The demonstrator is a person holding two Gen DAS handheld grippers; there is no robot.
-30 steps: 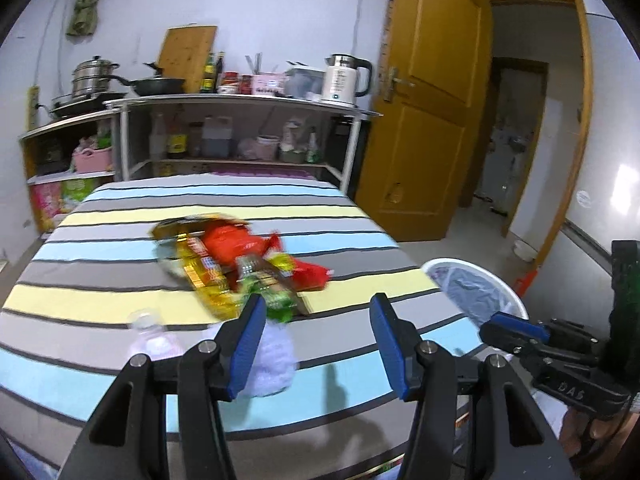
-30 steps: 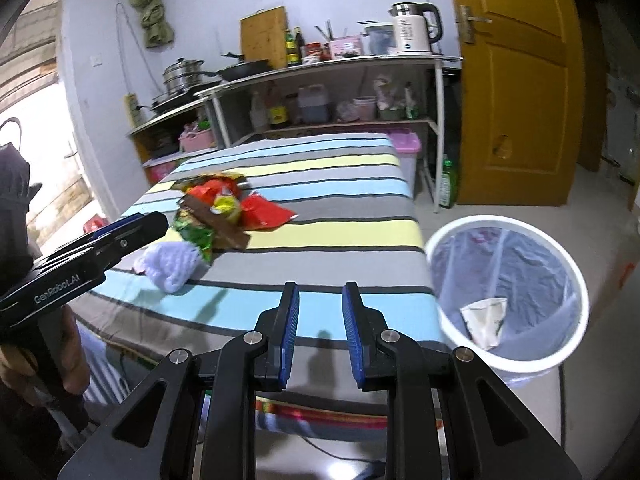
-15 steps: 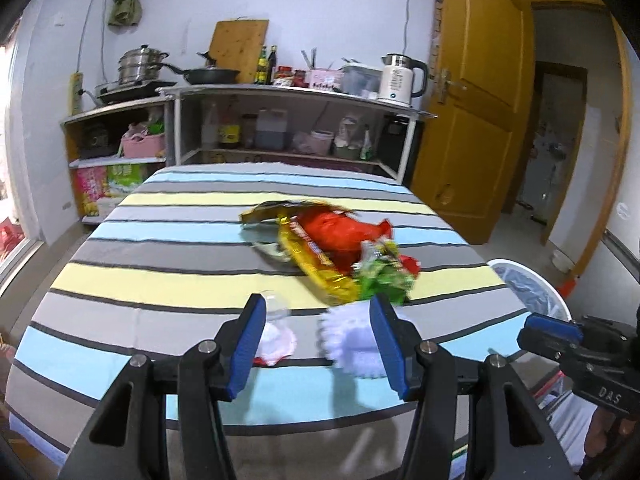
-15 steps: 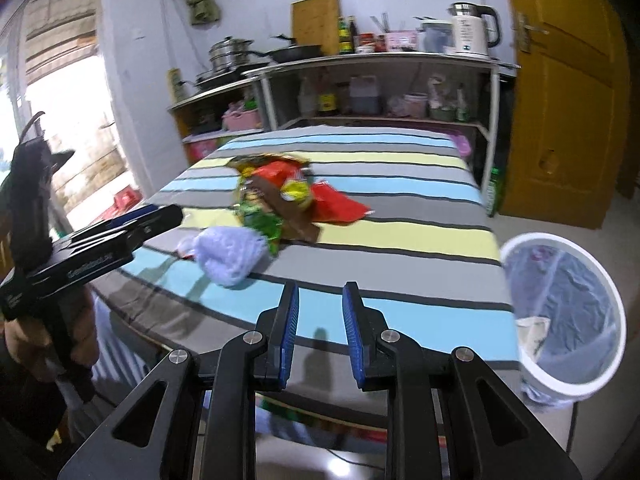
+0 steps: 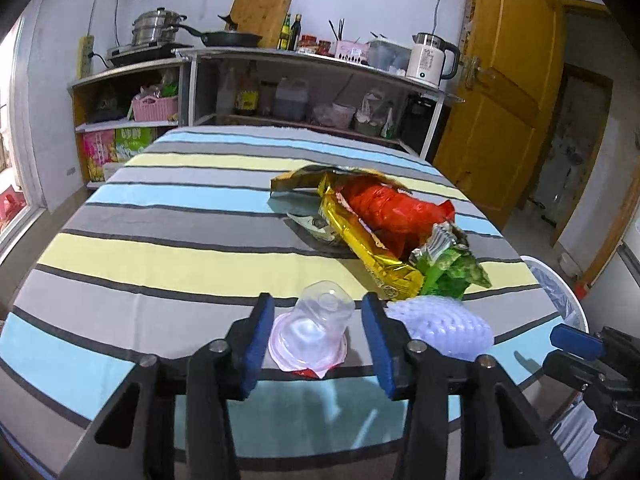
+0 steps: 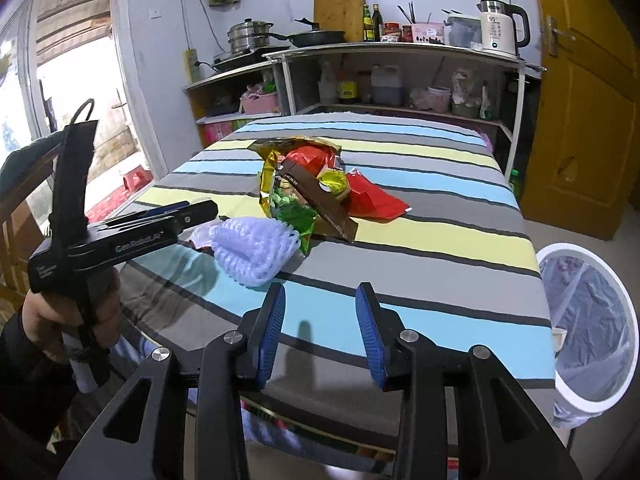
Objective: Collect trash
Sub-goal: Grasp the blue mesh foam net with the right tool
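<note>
A clear plastic cup (image 5: 316,330) stands upside down near the front edge of the striped table (image 5: 168,256). My left gripper (image 5: 318,314) straddles the cup and its jaws are closing; a gap still shows at the right pad. A lavender foam fruit net (image 5: 444,330) lies just right of it, with a pile of snack wrappers (image 5: 380,224) behind. In the right wrist view my right gripper (image 6: 320,332) hovers over the table's front edge, jaws opening, nothing between them. That view also shows the foam net (image 6: 252,248), the wrappers (image 6: 312,184) and the left gripper (image 6: 200,209).
A white bin (image 6: 588,328) lined with a clear bag stands on the floor right of the table, also seen in the left wrist view (image 5: 556,292). Shelves with pots and a kettle (image 5: 430,58) line the back wall. A yellow door (image 5: 500,112) is on the right.
The left gripper has swung from the foam net to the clear cup, which now sits between its narrower jaws. The right gripper's jaws have widened and it has turned toward the trash pile.
</note>
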